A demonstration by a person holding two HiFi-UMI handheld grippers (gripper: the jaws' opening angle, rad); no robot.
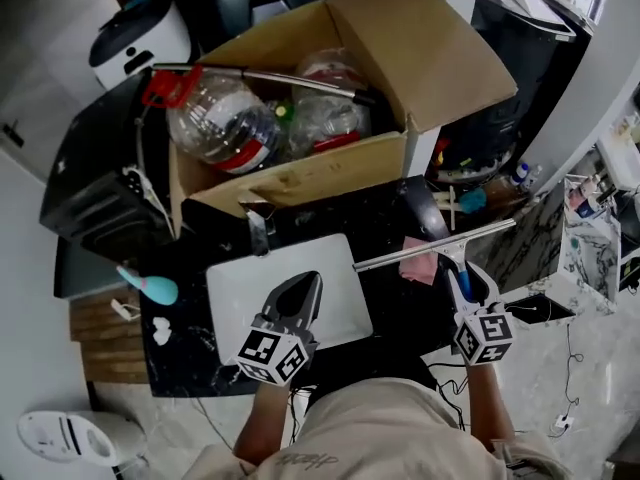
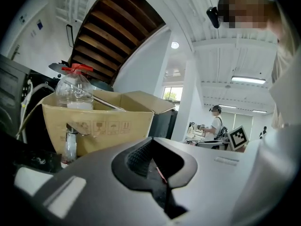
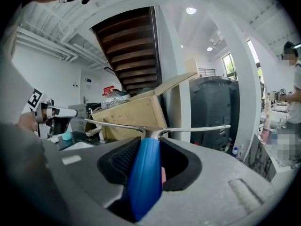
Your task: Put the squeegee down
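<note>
My right gripper (image 1: 462, 280) is shut on the blue handle (image 3: 146, 173) of the squeegee (image 1: 435, 246). Its long metal blade lies crosswise above the black counter's right edge, over a pink cloth (image 1: 420, 264). In the right gripper view the blade (image 3: 155, 128) runs level just beyond my right gripper (image 3: 149, 149). My left gripper (image 1: 303, 290) hovers over the white sink basin (image 1: 235, 293). In the left gripper view, this gripper (image 2: 155, 161) stands open and holds nothing.
An open cardboard box (image 1: 300, 173) with plastic bottles (image 1: 215, 118) stands behind the basin, a faucet (image 1: 255, 226) in front of it. A black appliance (image 1: 100, 188) is at the left and a teal item (image 1: 150, 288) lies on the counter. A dark bin (image 3: 214, 112) stands right.
</note>
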